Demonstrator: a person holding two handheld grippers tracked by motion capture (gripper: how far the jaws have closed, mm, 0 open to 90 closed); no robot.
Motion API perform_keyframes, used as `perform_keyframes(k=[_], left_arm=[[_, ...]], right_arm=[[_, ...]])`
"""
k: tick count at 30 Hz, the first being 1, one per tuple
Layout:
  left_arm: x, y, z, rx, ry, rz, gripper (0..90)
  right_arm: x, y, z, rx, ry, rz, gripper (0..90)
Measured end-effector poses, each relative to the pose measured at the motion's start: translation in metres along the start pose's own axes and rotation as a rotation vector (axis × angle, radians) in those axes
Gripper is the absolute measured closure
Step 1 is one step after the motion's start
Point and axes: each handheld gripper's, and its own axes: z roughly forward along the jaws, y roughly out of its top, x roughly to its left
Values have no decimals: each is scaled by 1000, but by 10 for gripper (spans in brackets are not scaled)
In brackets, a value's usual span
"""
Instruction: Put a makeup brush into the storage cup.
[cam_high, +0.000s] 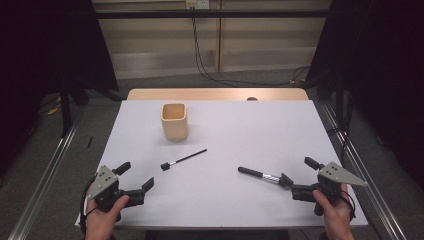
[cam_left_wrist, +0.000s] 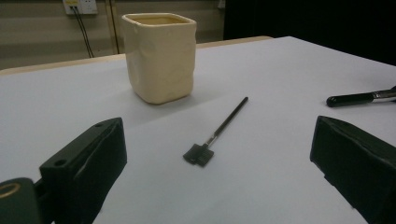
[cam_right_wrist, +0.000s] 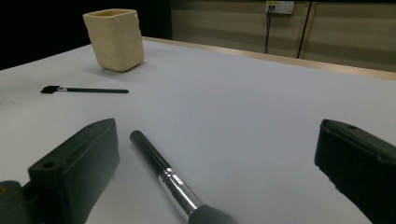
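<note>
I see both my grippers spread wide at the table's (cam_high: 225, 200) near edge, left gripper (cam_high: 136, 179) facing the small brush (cam_high: 182, 159). The big brush (cam_high: 260, 175) lies between the right gripper's (cam_high: 296, 176) jaws, unpinched. The cup (cam_high: 174, 121) stands upright beyond the small brush.

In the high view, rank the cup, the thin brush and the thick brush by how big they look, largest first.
1. Cup, clearly the bulkiest.
2. Thick brush, next to the right gripper.
3. Thin brush, about as long as the thick one but much slimmer; on length alone I would not rank those two.
</note>
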Motion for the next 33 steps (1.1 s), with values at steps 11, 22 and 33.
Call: perform_keyframes(k=[11,22,33], left_arm=[[2,1,-2,-7,-25,0,37],[3,5,6,34,-40,31,37],[-3,16,28,49,-76,57,32]], right_arm=[[0,0,2,4,11,-4,0],[7,1,5,3,31,-22,0],[4,1,7,-2,34,17,0]])
